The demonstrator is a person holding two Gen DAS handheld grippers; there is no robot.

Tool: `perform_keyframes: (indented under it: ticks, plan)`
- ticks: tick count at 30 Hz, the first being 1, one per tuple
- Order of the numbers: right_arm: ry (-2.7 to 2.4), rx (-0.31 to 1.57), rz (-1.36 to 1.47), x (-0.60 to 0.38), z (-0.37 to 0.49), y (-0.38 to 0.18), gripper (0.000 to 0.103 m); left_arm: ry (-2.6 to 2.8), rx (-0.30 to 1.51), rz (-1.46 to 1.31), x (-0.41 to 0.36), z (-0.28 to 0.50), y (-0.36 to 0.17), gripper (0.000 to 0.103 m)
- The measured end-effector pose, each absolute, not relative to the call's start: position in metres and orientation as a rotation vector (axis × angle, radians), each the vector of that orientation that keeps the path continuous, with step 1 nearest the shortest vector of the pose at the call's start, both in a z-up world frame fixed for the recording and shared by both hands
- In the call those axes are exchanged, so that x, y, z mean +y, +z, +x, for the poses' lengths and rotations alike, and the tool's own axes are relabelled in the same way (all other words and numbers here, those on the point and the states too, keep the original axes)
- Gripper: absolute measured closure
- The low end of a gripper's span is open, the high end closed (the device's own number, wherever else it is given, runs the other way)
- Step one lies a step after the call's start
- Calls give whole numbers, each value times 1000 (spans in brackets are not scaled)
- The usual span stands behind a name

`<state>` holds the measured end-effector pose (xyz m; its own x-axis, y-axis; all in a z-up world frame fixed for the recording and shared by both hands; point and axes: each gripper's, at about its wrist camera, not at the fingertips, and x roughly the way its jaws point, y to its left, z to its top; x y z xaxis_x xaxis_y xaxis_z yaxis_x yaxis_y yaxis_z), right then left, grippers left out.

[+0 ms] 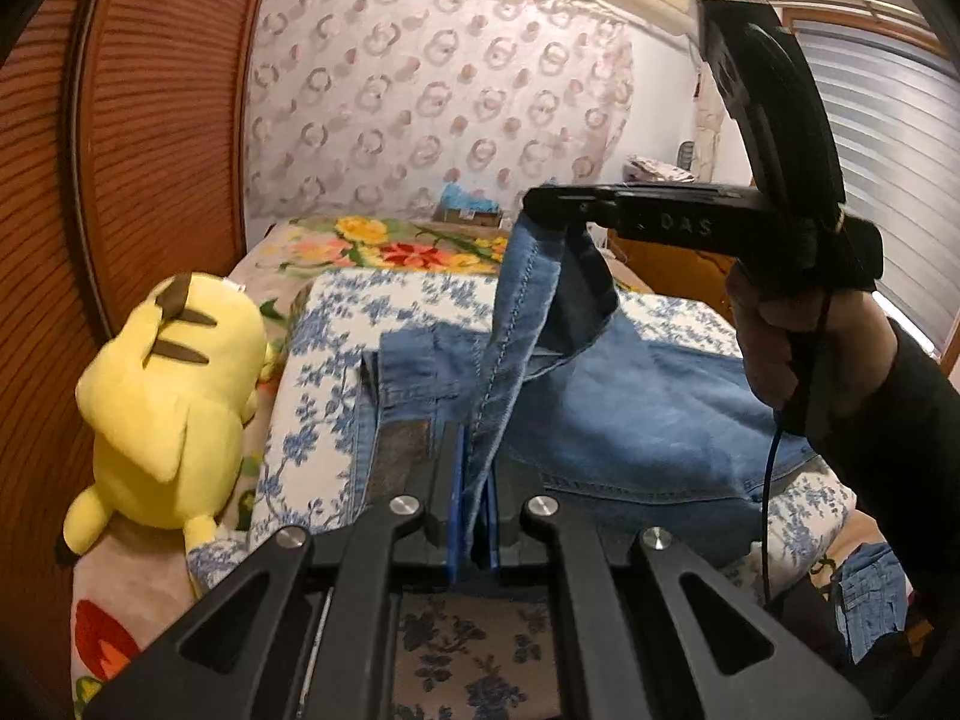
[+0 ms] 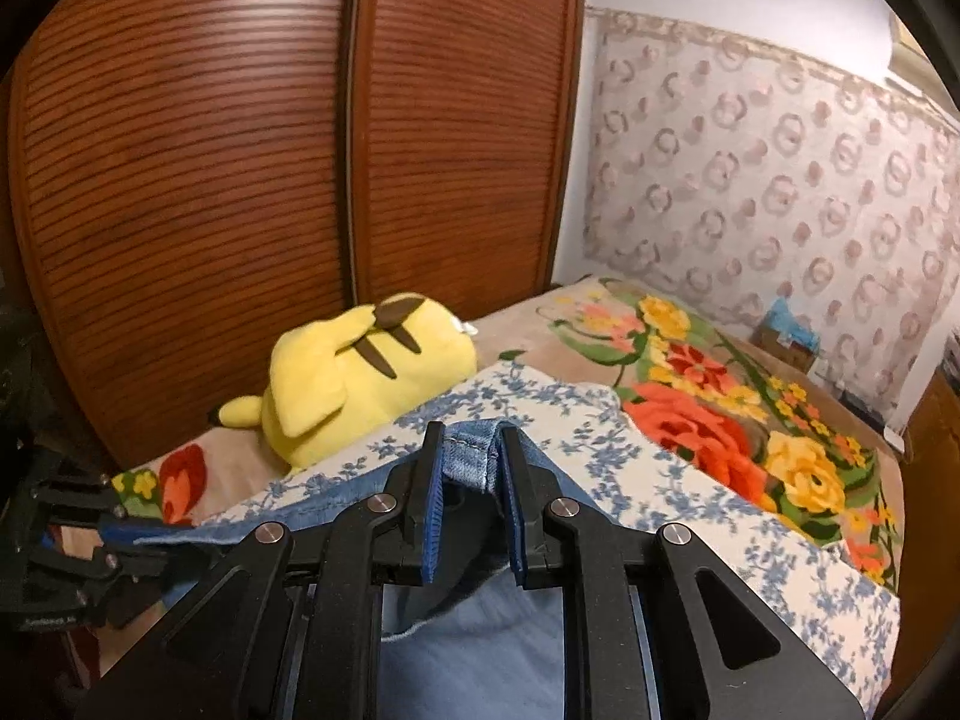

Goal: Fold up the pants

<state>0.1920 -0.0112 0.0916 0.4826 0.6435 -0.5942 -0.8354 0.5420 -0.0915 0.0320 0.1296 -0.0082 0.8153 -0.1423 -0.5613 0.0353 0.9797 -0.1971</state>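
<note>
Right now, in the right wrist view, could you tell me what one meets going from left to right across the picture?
Left gripper → yellow plush toy → right gripper shut on the jeans → flowered blanket → patterned curtain.

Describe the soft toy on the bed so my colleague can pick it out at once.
Start at the brown slatted wardrobe doors. On the bed below them, beside the blue-flowered white cloth, lies the plush toy. It is the only plain bright yellow thing, with dark brown stripes on its back.
</note>
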Motion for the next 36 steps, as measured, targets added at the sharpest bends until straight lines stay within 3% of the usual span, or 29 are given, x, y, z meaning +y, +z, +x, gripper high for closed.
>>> perform_keyframes:
  ticks: [7, 11, 14, 21, 36]
  plan:
    - [895, 628, -429, 21, 209, 51, 88, -52, 691, -221, 137, 45, -44, 96]
    - [855, 662, -431, 30, 217, 37, 87, -47, 720, -227, 140, 47, -58, 83]
    - [845, 662, -392, 28, 220, 42, 71, -36, 737, -215, 141, 47, -63, 77]
    - [846, 622, -345, 4, 217, 65, 65, -17, 729, -211, 145, 44, -63, 68]
    - [738, 680, -333, -135, 194, 33, 56, 10, 624, -190, 142, 30, -35, 66]
